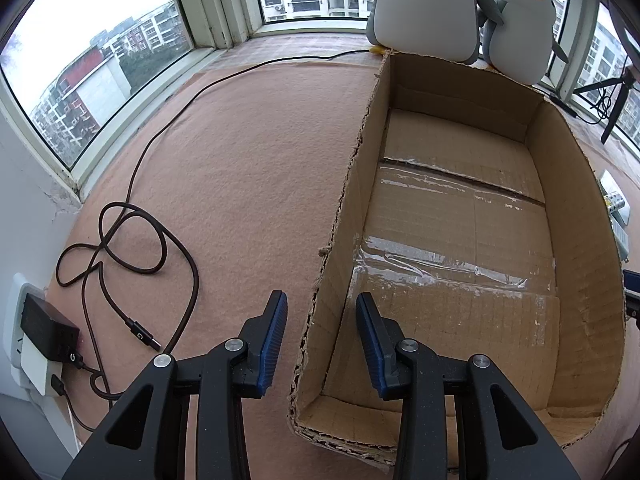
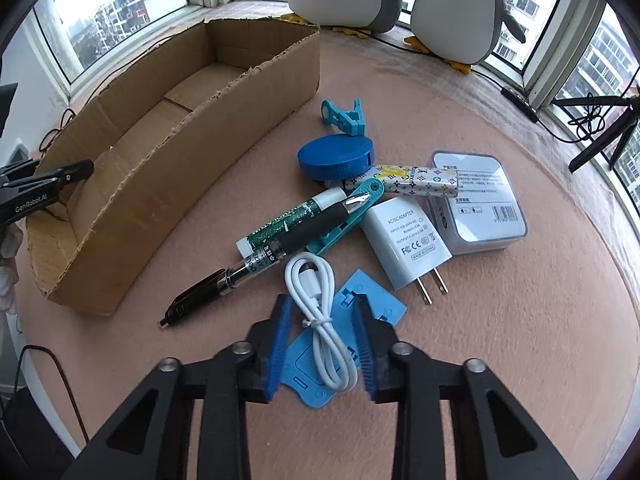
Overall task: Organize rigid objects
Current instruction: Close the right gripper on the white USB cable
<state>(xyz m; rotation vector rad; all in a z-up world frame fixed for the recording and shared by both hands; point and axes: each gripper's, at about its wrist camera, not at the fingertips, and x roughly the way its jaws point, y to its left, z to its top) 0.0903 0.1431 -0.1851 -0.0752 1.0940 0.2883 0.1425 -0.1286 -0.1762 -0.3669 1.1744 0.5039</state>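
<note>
Right hand-held gripper: jaws not yet pressing, one blue pad on each side of the coiled white USB cable, which lies on a light blue plastic card nearest the camera.
Left hand-held gripper: closed on the near left wall of the cardboard box, one pad outside and one inside; the arm reads "GenRobot.AI" in the right wrist view.
Black pen: just beyond the cable, toward the box, with a partly hidden printed word on its clear barrel.
White charger: right of the pen, prongs toward the camera, printed "AC/DC ADAPTER", "FC CE", "MADE IN CHINA".
Green-patterned tube: crossing the pen, over a teal clip.
Clear packaged box: right of the charger, barcode label, print too small to read.
Blue round lid: beyond the pen, beside the box's long wall.
Plush penguins: farthest, by the window.
</note>
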